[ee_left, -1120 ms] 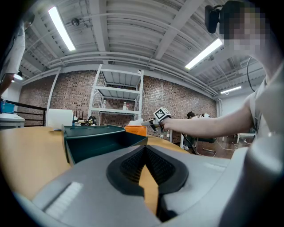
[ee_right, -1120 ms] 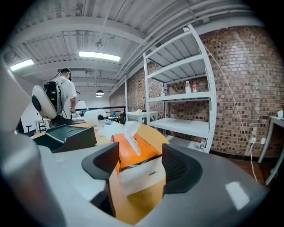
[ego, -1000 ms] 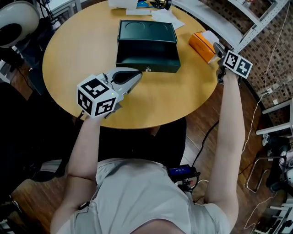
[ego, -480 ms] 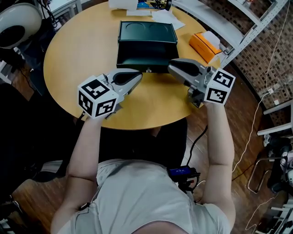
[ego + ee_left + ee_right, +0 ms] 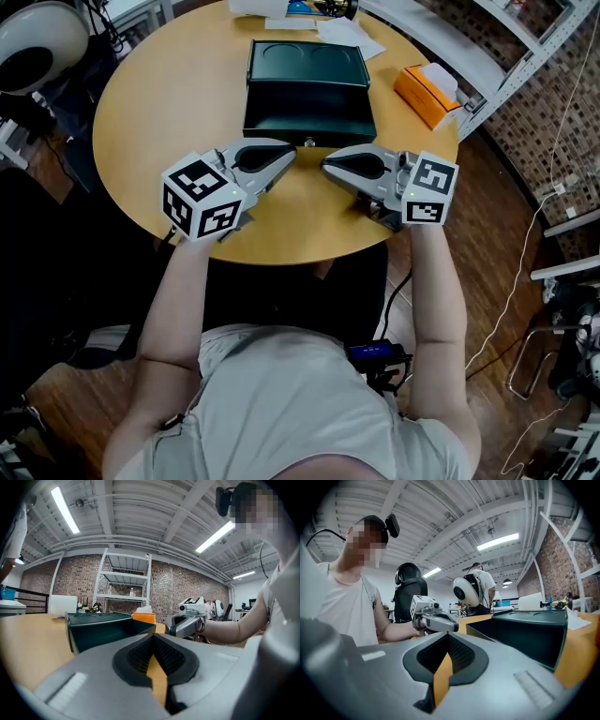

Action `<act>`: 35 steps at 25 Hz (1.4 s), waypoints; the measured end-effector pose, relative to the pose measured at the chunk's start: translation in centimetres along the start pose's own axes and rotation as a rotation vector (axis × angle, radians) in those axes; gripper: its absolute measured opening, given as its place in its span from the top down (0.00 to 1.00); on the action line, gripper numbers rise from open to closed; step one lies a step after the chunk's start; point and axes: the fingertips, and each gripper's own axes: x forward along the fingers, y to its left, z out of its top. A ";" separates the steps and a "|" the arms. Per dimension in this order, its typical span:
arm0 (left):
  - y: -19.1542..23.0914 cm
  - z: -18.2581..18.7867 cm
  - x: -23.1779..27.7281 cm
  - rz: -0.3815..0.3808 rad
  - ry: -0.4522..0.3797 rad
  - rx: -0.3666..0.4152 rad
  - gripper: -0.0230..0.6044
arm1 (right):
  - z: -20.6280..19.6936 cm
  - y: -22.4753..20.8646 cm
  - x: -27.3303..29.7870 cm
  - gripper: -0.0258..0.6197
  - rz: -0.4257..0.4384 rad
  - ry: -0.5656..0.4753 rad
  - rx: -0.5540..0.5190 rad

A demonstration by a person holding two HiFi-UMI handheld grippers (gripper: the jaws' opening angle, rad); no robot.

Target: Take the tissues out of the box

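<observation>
The orange tissue box (image 5: 424, 95) lies at the table's right edge, a white tissue (image 5: 442, 79) sticking out of its top; it also shows far off in the left gripper view as the orange box (image 5: 143, 617). Both grippers hover over the front of the table, far from it, tips pointing at each other. My left gripper (image 5: 292, 154) is shut and holds nothing; its jaws meet (image 5: 152, 637). My right gripper (image 5: 325, 166) is also shut and empty (image 5: 447, 637). Each one shows in the other's view: the right gripper (image 5: 185, 623), the left gripper (image 5: 436, 619).
A dark green open box (image 5: 307, 94) stands mid-table just beyond the two grippers' tips. White papers (image 5: 349, 37) lie at the round wooden table's (image 5: 159, 103) far edge. A metal shelf frame (image 5: 525, 56) stands to the right, a white round device (image 5: 33, 42) to the left.
My right gripper has come from beside the tissue box at the table's right edge to the front middle, and its jaws have closed. The left gripper has stayed put.
</observation>
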 end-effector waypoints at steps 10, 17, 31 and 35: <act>0.0 -0.1 0.0 0.002 -0.001 -0.001 0.96 | -0.2 -0.1 0.0 0.96 -0.006 0.002 0.002; 0.1 -0.1 0.1 0.001 -0.002 0.001 0.96 | -0.2 -0.1 0.0 0.96 -0.007 0.002 0.001; 0.1 -0.1 0.0 0.002 -0.002 -0.001 0.96 | -0.2 -0.1 0.1 0.96 -0.005 0.002 0.004; 0.1 -0.1 0.1 0.002 0.001 -0.001 0.96 | -0.3 -0.2 0.0 0.96 -0.005 0.004 0.006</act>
